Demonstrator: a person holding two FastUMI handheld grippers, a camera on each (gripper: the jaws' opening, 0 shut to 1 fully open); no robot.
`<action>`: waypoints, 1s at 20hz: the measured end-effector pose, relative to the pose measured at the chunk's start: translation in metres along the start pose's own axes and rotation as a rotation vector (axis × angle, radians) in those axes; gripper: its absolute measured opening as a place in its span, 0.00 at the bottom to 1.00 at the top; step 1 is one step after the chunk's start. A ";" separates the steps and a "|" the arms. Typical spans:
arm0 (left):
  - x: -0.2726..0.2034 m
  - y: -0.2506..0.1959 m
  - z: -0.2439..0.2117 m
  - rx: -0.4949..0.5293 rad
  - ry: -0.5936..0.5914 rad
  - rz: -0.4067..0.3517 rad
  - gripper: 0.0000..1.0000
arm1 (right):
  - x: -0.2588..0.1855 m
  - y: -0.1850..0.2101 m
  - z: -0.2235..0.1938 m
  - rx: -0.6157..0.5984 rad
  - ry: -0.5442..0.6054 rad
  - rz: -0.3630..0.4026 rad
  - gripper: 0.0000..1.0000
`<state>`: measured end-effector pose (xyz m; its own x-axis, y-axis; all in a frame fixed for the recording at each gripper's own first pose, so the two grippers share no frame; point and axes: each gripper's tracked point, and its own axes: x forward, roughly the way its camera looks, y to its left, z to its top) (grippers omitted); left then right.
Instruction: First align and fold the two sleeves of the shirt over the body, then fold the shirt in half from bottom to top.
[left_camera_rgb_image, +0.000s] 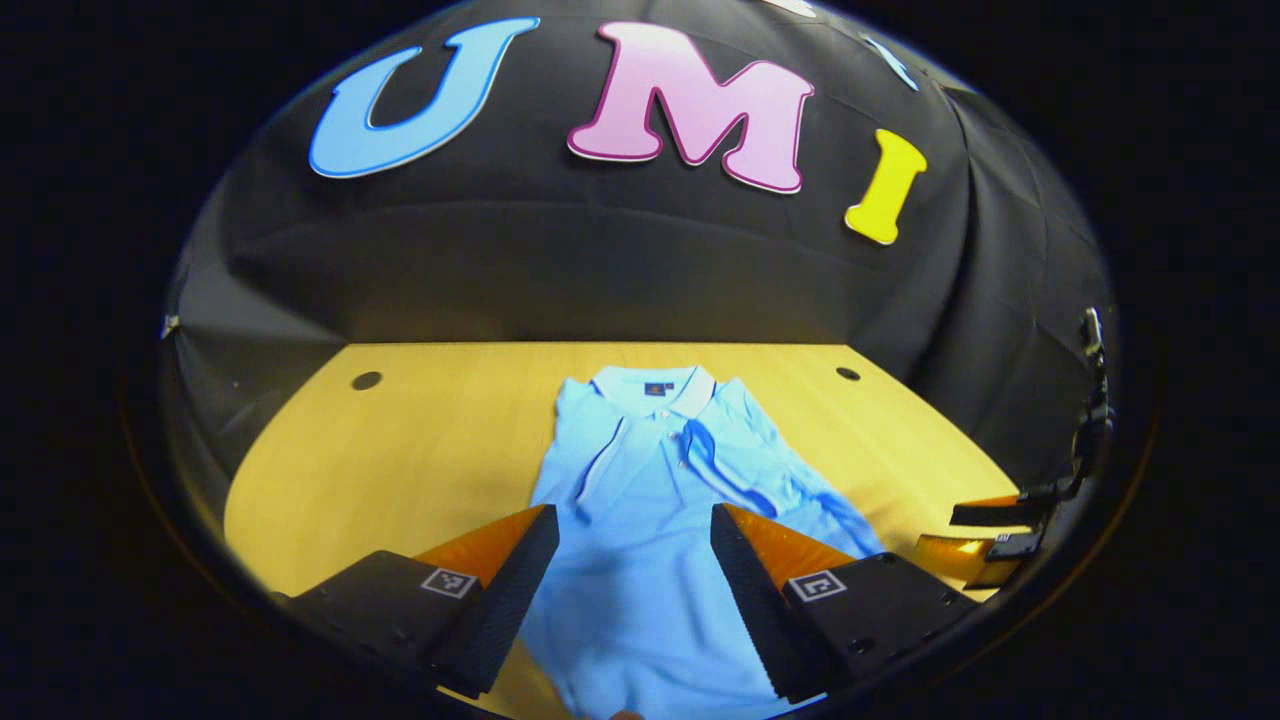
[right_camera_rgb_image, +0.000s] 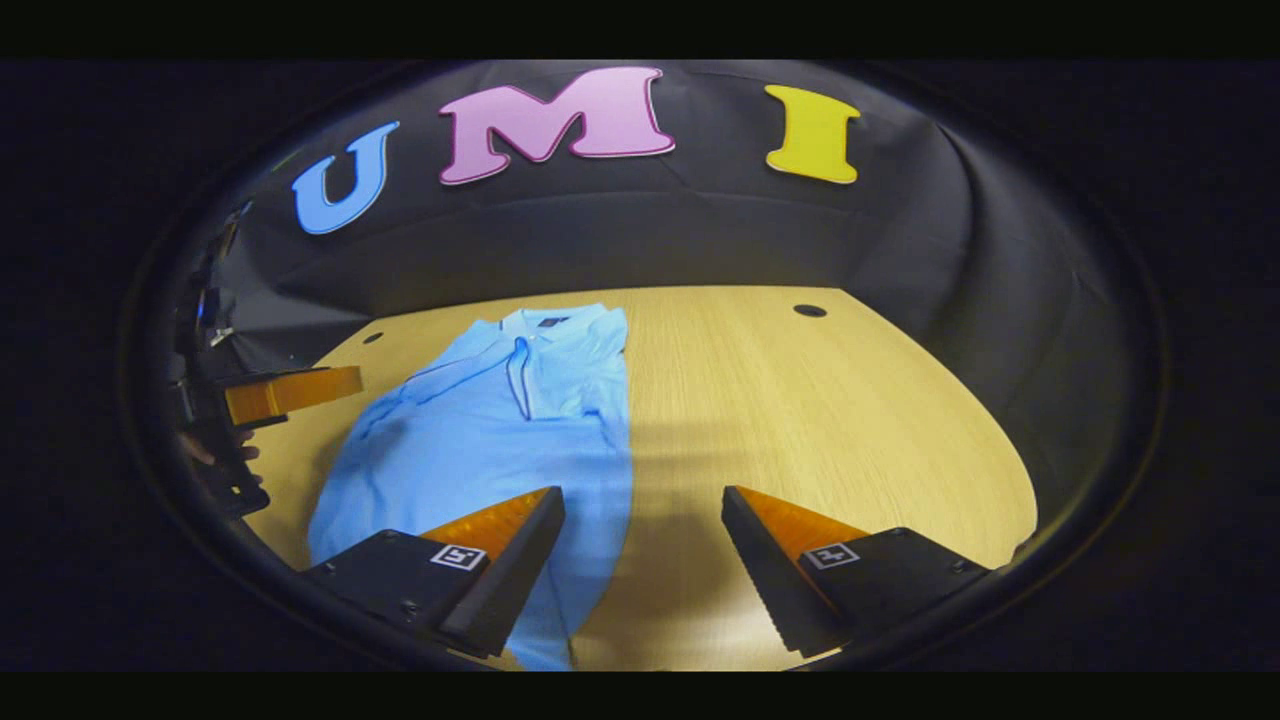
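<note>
A light blue polo shirt (left_camera_rgb_image: 640, 480) lies flat on the wooden table (left_camera_rgb_image: 420, 440), collar at the far end, with both sleeves lying folded over its body. My left gripper (left_camera_rgb_image: 634, 520) hovers open above the shirt's lower half, nothing between its fingers. In the right gripper view the same shirt (right_camera_rgb_image: 480, 430) lies to the left. My right gripper (right_camera_rgb_image: 643, 500) stands open over the shirt's right edge and the bare table (right_camera_rgb_image: 820, 420). The other gripper (right_camera_rgb_image: 270, 395) shows at the far left of that view, with part of a hand beneath it.
Two small dark round holes (left_camera_rgb_image: 366, 380) (left_camera_rgb_image: 848, 373) sit near the table's far corners. The black cloth wall closes the back and sides. The right gripper (left_camera_rgb_image: 990, 530) shows at the right edge of the left gripper view. Bare wood lies on both sides of the shirt.
</note>
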<state>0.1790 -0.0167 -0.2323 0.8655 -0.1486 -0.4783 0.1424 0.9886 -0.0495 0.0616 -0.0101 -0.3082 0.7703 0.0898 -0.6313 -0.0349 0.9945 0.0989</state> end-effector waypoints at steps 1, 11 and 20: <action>-0.017 0.001 -0.015 0.008 0.020 0.006 0.97 | -0.008 0.005 -0.011 0.008 0.019 0.006 0.98; -0.112 -0.014 -0.157 -0.069 0.229 0.043 0.97 | -0.065 0.043 -0.094 0.013 0.123 0.040 0.99; -0.115 -0.019 -0.190 0.007 0.273 0.110 0.99 | -0.059 0.052 -0.121 -0.045 0.150 0.019 0.97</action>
<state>-0.0141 -0.0140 -0.3432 0.7147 -0.0270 -0.6989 0.0591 0.9980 0.0219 -0.0630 0.0428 -0.3589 0.6659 0.1124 -0.7375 -0.0796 0.9936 0.0796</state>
